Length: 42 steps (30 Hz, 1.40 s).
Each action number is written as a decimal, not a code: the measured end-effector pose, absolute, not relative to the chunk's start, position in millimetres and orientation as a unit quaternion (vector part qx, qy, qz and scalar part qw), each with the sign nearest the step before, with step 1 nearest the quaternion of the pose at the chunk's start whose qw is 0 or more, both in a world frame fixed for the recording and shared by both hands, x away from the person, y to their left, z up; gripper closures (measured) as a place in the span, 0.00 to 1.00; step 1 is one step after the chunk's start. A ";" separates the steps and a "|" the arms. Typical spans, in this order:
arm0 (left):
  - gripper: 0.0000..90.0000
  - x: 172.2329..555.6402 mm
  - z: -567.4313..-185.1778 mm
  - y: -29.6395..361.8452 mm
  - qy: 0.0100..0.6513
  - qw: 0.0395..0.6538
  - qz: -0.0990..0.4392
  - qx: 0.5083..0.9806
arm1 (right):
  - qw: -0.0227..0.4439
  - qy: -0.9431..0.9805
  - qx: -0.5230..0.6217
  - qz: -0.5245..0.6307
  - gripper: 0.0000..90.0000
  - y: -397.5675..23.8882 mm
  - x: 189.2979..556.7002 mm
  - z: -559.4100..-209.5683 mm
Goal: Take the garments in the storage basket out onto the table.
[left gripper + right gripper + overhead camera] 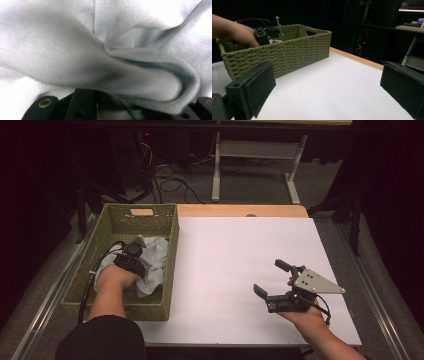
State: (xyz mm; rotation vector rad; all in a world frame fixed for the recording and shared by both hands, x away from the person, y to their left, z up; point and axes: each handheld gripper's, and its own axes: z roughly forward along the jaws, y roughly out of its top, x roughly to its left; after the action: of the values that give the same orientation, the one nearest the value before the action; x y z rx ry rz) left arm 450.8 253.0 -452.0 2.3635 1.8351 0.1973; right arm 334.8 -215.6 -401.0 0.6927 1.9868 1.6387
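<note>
A light grey cloth (155, 265) lies bunched in a green woven basket (172, 251) at the table's left. My left gripper (136, 249) reaches down into the basket, its tips buried in the cloth. In the left gripper view a thick fold of the cloth (140, 75) is gathered between the two black jaws, and the left gripper (130, 108) looks shut on it. My right gripper (269, 276) hovers over the white table top at the right with its jaws wide apart and nothing between them. In the right gripper view the right gripper (327, 92) faces the basket (287, 57) and the other hand (239, 35).
A white sheet (235, 265) covers the table between the basket and my right hand. A wooden strip (240, 210) runs along the far edge. Beyond it stand a desk frame (260, 165) and floor cables (170, 182).
</note>
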 end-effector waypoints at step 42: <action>0.84 432.8 -374.0 260.8 0.639 0.092 0.024 0.763 | 0.242 0.719 0.247 0.603 0.01 -217.3 333.7 -397.3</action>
State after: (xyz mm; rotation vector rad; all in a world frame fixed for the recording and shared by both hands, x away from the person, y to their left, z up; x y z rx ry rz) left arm 432.8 260.8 -374.0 2.2666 1.8989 0.0716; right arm 333.7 -217.3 -397.3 0.6748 1.9650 1.6480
